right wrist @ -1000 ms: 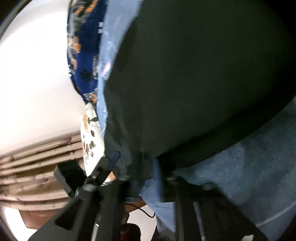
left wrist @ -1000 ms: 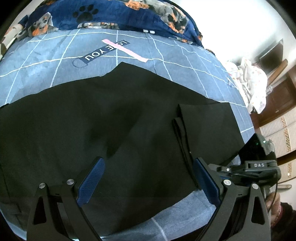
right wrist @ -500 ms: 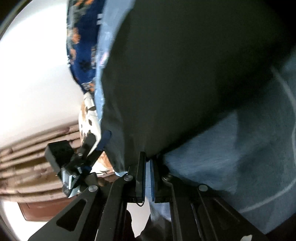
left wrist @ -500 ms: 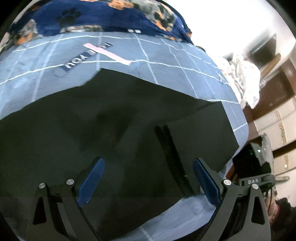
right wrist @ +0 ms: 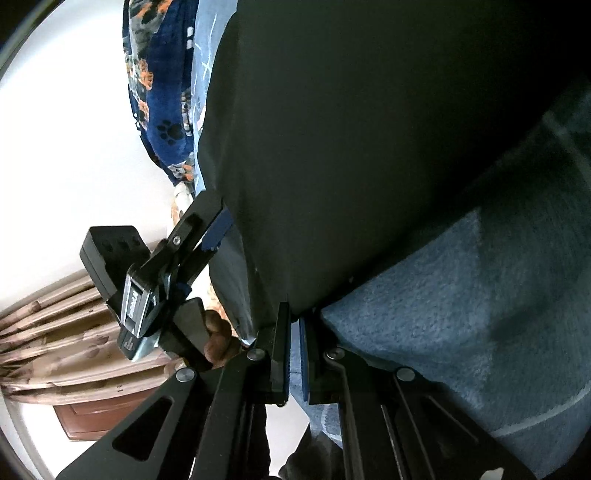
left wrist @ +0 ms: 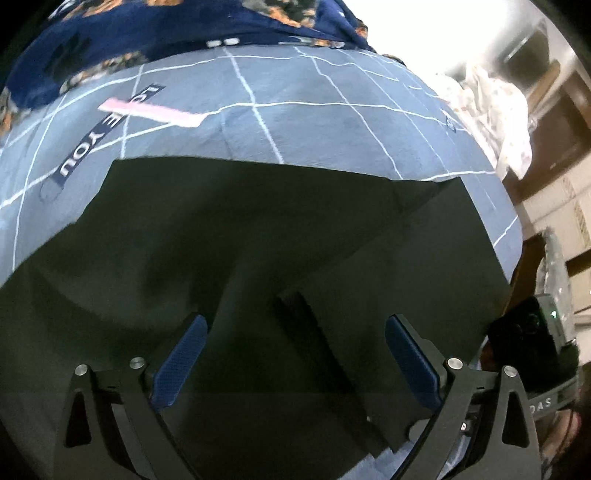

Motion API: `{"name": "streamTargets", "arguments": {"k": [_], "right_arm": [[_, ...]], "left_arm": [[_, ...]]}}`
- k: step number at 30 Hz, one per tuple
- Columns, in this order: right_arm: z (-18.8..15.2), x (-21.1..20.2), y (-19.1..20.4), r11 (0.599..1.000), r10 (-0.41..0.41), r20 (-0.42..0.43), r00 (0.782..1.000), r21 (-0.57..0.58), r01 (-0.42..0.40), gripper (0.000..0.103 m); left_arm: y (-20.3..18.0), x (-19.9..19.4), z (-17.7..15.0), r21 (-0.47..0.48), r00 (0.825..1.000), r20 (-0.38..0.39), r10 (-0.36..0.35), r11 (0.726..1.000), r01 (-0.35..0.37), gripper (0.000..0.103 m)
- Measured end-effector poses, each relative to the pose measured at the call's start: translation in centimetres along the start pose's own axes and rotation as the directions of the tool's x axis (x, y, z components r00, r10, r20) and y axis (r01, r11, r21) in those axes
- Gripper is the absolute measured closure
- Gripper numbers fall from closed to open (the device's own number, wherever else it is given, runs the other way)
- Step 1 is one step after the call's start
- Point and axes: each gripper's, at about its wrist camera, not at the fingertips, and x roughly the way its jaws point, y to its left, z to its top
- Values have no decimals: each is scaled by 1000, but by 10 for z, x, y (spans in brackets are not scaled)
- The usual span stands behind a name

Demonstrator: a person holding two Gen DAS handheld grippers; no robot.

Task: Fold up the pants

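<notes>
Black pants (left wrist: 258, 240) lie spread on a blue-grey bed sheet (left wrist: 295, 122) with white grid lines. A folded leg edge (left wrist: 314, 332) runs between the fingers of my left gripper (left wrist: 295, 358), which hovers open just above the cloth. In the right wrist view, the pants (right wrist: 369, 147) fill the upper frame. Their lower corner comes down to the tips of my right gripper (right wrist: 293, 347), shut on that corner at the bed's edge. The left gripper (right wrist: 210, 229) shows there too, beside the pants' side edge, with a hand (right wrist: 218, 332) on its handle.
A navy blanket (left wrist: 166, 33) with dog and paw prints lies along the far side of the bed. White patterned cloth (left wrist: 495, 110) hangs at the right by brown wooden furniture (left wrist: 554, 122). A beige curtain (right wrist: 48, 332) hangs beyond the bed edge.
My left gripper has slid sideways over the pants, so the folded leg edge now sits between its open fingers. It has come closer to the right gripper, which stays shut on the corner.
</notes>
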Motion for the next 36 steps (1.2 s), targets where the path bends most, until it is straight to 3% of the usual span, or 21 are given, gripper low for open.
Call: {"name": "streamTargets", "arguments": {"k": [1,3,4,5,10,14,19,27,31,34,36], "right_arm": [[0,0,-1,1000,5,-3,1000,1,-5,98],[1,0,-2,1000,13,-8,1000,4,-13,98],[1,0,-3,1000,19,-12,1000,4,-19,98],[2,0,-3,1000,22,-13,1000,5,-22,98],[2,1,-6,999,40,-21,999,10,-40,98],[4,1,-5,999,48,-26,999,13,-48,98],[4,1,-2,998,58,-20,998,1,-58,95],[6,3,-2,998,59,-21,998,3,-58,95],[8,3,-4,998,57,-24,998,8,-57,98],[8,3,-5,997,79,-44,996,23,-78,95],[7,2,-5,992,119,-81,990,46,-115,92]], "left_arm": [[-1,-2,-1,8,999,26,-35,999,35,7],[-2,-2,-1,2,992,44,-119,993,119,35],[-4,2,1,5,994,24,-105,994,105,60],[-3,3,2,8,997,29,-75,997,74,67],[14,3,6,-76,990,42,-137,987,140,79],[7,-1,3,-41,992,71,-106,993,109,87],[-8,-10,11,-11,988,131,-79,997,82,92],[-7,-4,16,-2,990,131,-55,998,56,92],[-1,-1,14,-40,989,125,-73,996,78,92],[6,-5,12,-76,988,123,-89,992,99,85],[11,-11,11,-110,991,115,-63,991,76,79]]}}
